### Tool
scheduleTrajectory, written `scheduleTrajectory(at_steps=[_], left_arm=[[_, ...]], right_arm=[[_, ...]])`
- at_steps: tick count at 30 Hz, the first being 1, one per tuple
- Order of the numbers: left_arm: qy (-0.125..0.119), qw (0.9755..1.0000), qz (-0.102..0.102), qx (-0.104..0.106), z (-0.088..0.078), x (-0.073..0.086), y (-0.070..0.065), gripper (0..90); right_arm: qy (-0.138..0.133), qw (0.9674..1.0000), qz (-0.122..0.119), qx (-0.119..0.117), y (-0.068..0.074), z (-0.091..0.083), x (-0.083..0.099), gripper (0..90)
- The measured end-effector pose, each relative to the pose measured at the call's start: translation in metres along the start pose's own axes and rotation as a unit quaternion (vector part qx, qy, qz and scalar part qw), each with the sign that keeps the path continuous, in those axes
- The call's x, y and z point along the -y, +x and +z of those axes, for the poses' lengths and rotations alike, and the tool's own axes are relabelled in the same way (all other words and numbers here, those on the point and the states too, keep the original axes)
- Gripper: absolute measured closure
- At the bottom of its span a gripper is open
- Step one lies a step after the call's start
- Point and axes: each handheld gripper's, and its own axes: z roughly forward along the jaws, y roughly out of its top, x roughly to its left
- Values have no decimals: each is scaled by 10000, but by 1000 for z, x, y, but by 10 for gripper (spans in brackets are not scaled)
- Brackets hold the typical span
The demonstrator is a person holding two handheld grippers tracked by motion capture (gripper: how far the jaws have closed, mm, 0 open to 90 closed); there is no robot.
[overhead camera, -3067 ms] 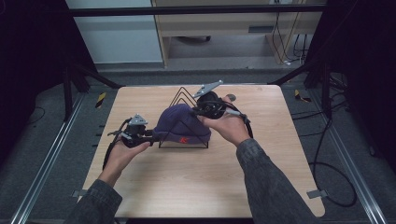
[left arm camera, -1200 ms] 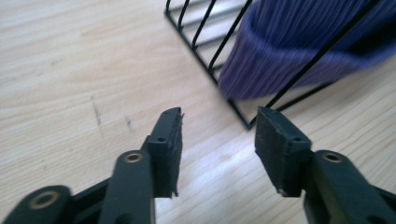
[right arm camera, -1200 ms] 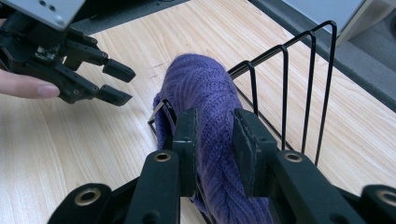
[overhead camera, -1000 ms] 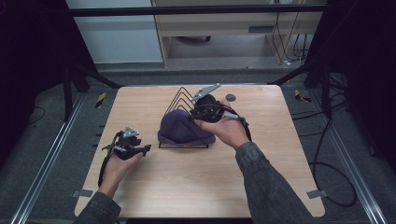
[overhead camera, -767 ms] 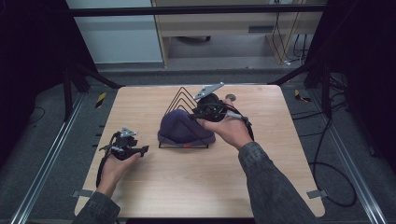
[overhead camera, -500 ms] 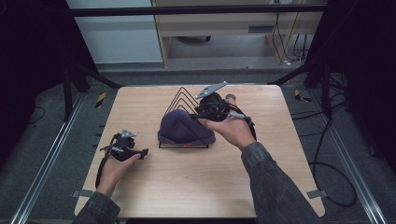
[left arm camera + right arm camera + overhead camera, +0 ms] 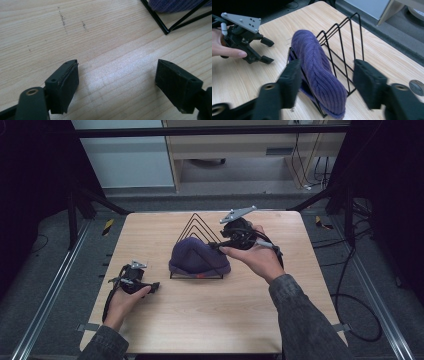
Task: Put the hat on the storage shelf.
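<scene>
Pale wooden tabletop point(image 7: 210, 315): purple knitted beanie point(image 7: 199, 257) sits in black wire rack point(image 7: 200, 227); both grippers, left gripper point(image 7: 152, 286) and right gripper point(image 7: 214, 245), have just been opening, empty. Placement looks done; next, withdraw clear.

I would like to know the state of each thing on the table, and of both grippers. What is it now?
Purple knit hat: set in the front slot of the rack, leaning, held by no gripper.
Black wire rack: upright on the table.
Left gripper: open, nothing between the jaws, which have just been opening.
Right gripper: open, off the hat, jaws just been opening.
</scene>
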Motion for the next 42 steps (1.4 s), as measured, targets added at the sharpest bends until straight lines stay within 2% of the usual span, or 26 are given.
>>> scheduleTrajectory(at_steps=[6, 9, 12, 15, 17, 18, 22, 27, 32, 39, 41, 42], left_arm=[[-70, 10000, 22, -32, 1, 2, -1, 143], [-111, 9999, 14, -48, 2, 3, -1, 127], [-130, 9999, 27, -67, 2, 4, -2, 114], [-146, 9998, 17, -95, 3, 5, -3, 100], [-149, 9998, 16, -96, 3, 5, -3, 98], [-158, 9998, 12, -96, 3, 5, -3, 94], [-179, 9998, 11, -93, 3, 5, -4, 93], [-187, 9998, 18, -98, 3, 6, -4, 86], [-193, 9998, 30, -85, 3, 6, -4, 82], [-190, 9998, 38, -73, 3, 6, -4, 74], [-189, 9998, 41, -77, 4, 6, -4, 73], [-187, 9998, 43, -78, 4, 6, -5, 69]], right_arm=[[-70, 9993, 261, 267, -12, -12, 15, 162], [-106, 9982, 354, 463, -19, -20, 27, 120], [-158, 9966, 522, 622, -27, -29, 41, 105], [-200, 9954, 673, 645, -34, -37, 55, 97], [-184, 9951, 700, 667, -35, -39, 59, 95], [-191, 9946, 728, 718, -39, -42, 69, 88], [-182, 9929, 847, 811, -44, -45, 89, 75], [-92, 9909, 1003, 889, -47, -39, 114, 73], [114, 9893, 1174, 860, -47, -24, 143, 77], [399, 9853, 1467, 778, -42, -3, 185, 85], [432, 9843, 1528, 770, -42, 0, 190, 85], [496, 9833, 1576, 768, -42, 4, 199, 85]])
